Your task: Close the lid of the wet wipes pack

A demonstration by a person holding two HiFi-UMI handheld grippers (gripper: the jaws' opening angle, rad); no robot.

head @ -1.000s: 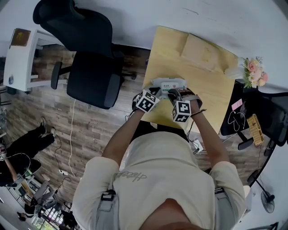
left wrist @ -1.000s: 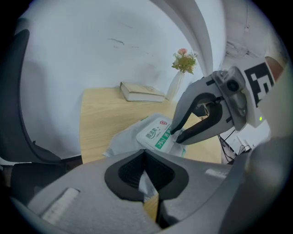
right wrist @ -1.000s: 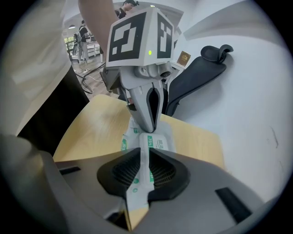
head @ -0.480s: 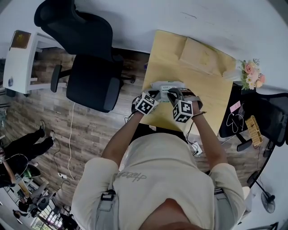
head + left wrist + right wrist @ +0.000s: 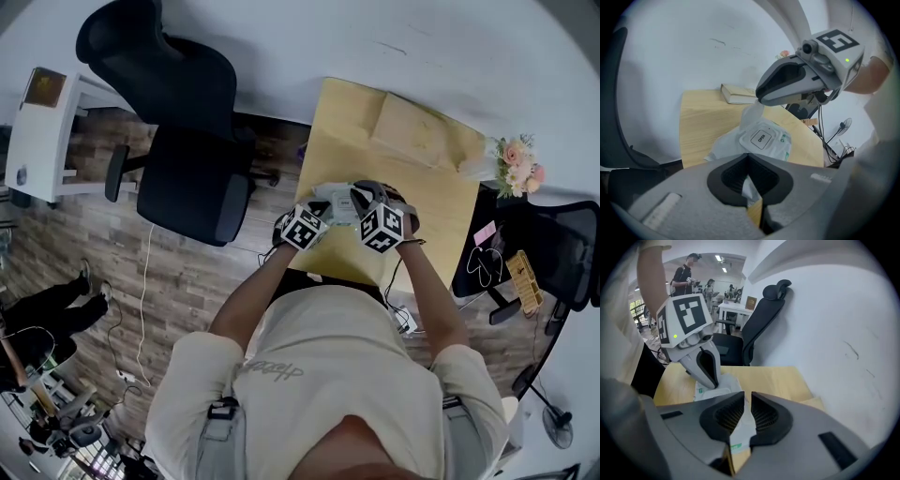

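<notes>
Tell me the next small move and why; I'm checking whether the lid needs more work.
Probably lower the wet wipes pack onto the table and let go. The lid, marked OPEN, looks flat and shut, and the left gripper and right gripper each pinch one end of the pack.

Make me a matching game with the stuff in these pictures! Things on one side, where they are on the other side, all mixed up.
Things
1. wet wipes pack
2. flowers
3. office chair
4. tan book

Places
A. on the wooden floor, left of the table in the head view
B. at the far end of the table, by the wall
C. pinched at its ends by the left gripper and the right gripper
D. at the table's right edge in the head view

Pairs: 1-C, 2-D, 3-A, 4-B
</notes>
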